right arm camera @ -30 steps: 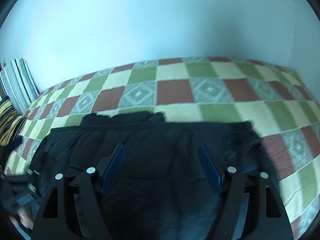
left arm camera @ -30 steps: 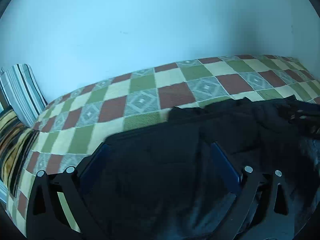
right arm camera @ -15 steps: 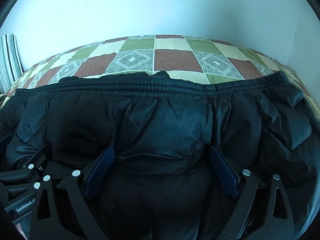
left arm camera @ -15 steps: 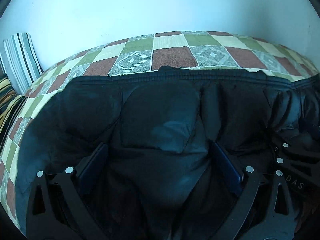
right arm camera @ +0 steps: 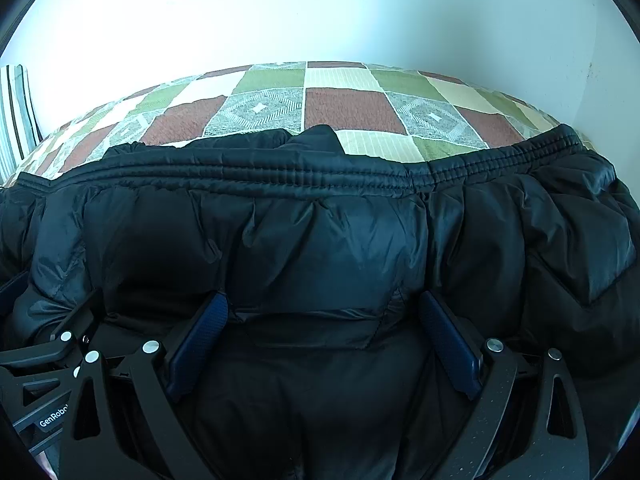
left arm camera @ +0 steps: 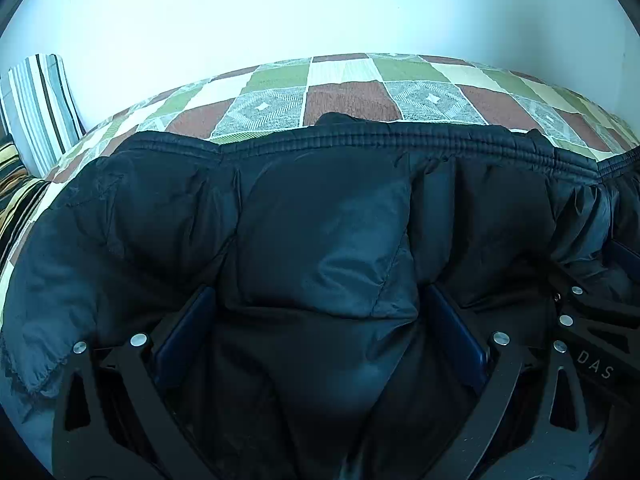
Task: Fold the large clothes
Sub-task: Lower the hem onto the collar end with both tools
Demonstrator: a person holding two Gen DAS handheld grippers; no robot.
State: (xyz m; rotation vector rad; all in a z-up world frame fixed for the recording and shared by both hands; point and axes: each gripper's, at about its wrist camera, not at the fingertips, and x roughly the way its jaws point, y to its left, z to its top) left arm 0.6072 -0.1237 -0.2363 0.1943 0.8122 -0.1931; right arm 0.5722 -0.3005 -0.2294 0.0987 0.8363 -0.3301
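On the checked bed [left arm camera: 348, 96], the black jacket [left arm camera: 320, 232] fills both views — right gripper [right arm camera: 322, 340] spread wide after opening, left gripper [left arm camera: 318, 336] wide too; pad contact stays hidden.

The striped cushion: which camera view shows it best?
The left wrist view: the striped cushion stands upright at the left, against the wall, its stripes clear. In the right wrist view only a narrow strip of it shows at the left edge.

A black quilted puffer jacket [left arm camera: 320, 240] is spread across the checked bedspread [left arm camera: 344, 96]. Its ribbed elastic hem [right arm camera: 280, 178] is turned toward the wall.
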